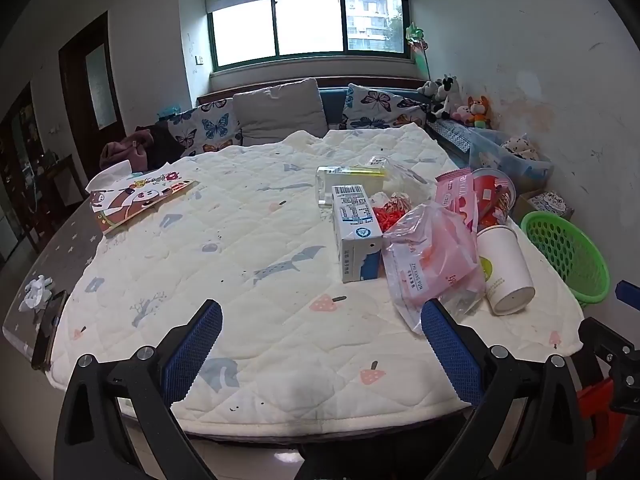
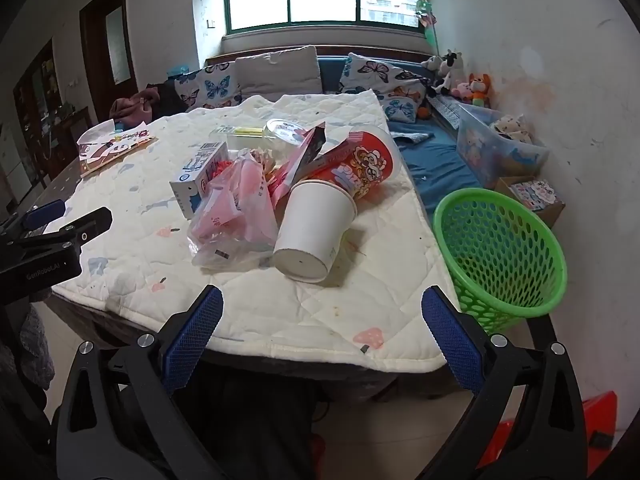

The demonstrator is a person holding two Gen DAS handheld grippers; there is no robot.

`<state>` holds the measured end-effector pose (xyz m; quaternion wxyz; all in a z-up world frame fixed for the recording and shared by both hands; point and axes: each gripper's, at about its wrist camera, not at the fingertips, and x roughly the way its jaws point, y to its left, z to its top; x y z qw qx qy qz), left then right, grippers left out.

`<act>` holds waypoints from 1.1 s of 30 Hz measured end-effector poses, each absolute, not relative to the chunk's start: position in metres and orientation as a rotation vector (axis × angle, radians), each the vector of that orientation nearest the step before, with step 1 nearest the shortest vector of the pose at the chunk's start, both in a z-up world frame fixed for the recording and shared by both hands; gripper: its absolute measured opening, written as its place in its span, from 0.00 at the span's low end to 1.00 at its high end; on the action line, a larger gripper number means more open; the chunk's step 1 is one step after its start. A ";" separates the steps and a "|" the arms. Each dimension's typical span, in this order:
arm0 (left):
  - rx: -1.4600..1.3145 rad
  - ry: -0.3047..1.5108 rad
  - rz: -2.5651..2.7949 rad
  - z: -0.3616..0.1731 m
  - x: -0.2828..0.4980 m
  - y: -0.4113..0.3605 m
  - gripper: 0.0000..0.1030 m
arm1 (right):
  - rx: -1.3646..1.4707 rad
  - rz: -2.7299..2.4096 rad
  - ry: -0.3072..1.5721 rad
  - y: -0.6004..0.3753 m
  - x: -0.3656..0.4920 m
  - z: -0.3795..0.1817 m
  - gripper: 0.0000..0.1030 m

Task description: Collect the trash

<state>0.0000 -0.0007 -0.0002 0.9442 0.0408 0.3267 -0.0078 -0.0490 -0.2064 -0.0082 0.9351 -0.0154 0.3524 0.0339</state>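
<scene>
Both tongs, left (image 1: 322,328) and right (image 2: 322,314), gape wide and empty over the worktop's (image 2: 280,312) near edge. The trash heap (image 2: 280,192) lies beyond, left of the green basket (image 2: 500,256).

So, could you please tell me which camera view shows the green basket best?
The right wrist view: the green basket shows nearly whole, open mouth included. In the left wrist view the green basket sits at the frame's edge, smaller and partly hidden.
</scene>
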 end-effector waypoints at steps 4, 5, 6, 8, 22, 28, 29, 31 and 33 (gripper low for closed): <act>0.088 0.657 -0.018 0.000 0.000 -0.001 0.94 | -0.031 0.070 0.720 -0.211 -0.049 -0.008 0.96; 0.087 0.657 -0.018 -0.001 0.000 -0.001 0.94 | -0.033 0.067 0.719 -0.211 -0.050 -0.007 0.96; 0.085 0.657 -0.019 0.000 0.000 -0.001 0.94 | -0.033 0.066 0.719 -0.212 -0.050 -0.007 0.96; 0.083 0.658 -0.021 0.000 0.000 -0.001 0.94 | -0.033 0.066 0.718 -0.214 -0.050 -0.007 0.96; 0.073 0.662 -0.027 0.000 -0.001 -0.002 0.94 | -0.030 0.065 0.724 -0.212 -0.050 -0.008 0.96; 0.070 0.664 -0.027 -0.001 0.000 -0.002 0.94 | -0.033 0.069 0.725 -0.211 -0.049 -0.009 0.96; 0.070 0.664 -0.028 -0.001 -0.001 -0.002 0.94 | -0.032 0.069 0.725 -0.211 -0.049 -0.009 0.96; 0.068 0.664 -0.027 -0.001 0.000 -0.002 0.94 | -0.031 0.066 0.726 -0.212 -0.048 -0.009 0.96; 0.070 0.664 -0.026 -0.001 0.000 -0.003 0.94 | -0.030 0.067 0.727 -0.212 -0.048 -0.009 0.96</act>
